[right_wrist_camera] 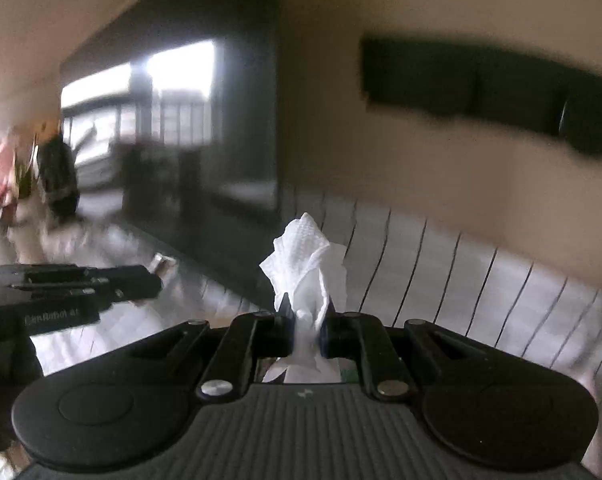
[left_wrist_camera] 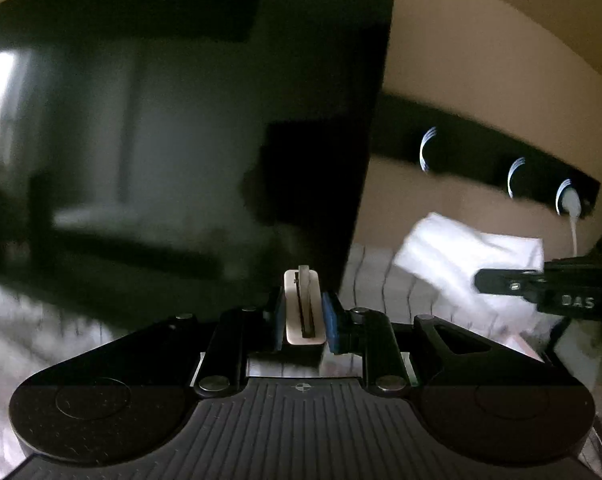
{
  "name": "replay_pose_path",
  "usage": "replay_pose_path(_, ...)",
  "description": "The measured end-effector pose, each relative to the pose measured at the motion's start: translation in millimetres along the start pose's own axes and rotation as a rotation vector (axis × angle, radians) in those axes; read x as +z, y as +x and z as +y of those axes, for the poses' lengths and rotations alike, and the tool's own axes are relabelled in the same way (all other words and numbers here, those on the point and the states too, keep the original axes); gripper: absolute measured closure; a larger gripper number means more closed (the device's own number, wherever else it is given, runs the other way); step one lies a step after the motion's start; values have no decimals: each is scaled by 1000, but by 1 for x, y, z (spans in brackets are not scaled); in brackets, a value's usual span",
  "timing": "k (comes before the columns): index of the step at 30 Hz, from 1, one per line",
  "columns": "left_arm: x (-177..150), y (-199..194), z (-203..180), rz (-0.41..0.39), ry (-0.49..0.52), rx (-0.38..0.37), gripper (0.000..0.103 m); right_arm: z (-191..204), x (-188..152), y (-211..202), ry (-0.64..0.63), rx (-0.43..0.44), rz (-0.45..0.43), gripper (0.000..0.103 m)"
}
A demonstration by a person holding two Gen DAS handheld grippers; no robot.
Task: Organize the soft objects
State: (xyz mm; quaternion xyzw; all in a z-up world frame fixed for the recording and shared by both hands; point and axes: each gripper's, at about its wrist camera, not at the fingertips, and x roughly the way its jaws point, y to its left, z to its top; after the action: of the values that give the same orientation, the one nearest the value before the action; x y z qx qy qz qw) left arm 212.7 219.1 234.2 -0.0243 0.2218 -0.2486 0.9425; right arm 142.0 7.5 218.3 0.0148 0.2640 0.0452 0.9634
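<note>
My left gripper is shut on a small cream-coloured clip with a dark slot, held upright in front of a large dark screen. My right gripper is shut on a crumpled white tissue, which sticks up between its blue pads. In the left wrist view the right gripper enters from the right edge with the white tissue against it. In the right wrist view the left gripper enters from the left edge.
A white ribbed surface lies below both grippers. A black wall strip carries round sockets, one with a white plug and cable. Blurred pink and dark objects stand at the far left. The wall behind is beige.
</note>
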Motion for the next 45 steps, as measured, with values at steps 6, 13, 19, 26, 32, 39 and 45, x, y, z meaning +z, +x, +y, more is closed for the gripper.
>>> replay_pose_path(6,39,20,-43,-32,49,-44,80,-47,31,-36,-26,-118,-148,92)
replay_pose_path(13,46,71,-133,42,23,-289,80,-124,12,-97,32,-287,-254,92)
replay_pose_path(19,19,136,-211,189,38,-439,79,-168,-28,-112,69,-386,-197,92)
replay_pose_path(26,-27,198,-251,380,-51,-509,78,-205,-86,-85,191,-376,-106,92)
replay_pose_path(32,-36,187,-243,396,-36,-444,78,-217,-135,-44,235,-312,47,61)
replay_pose_path(39,-73,137,-175,401,-92,-276,78,-212,-151,-30,331,-277,75,51)
replay_pose_path(45,-124,85,-80,441,-280,-52,78,-189,-160,-7,274,-311,138,49)
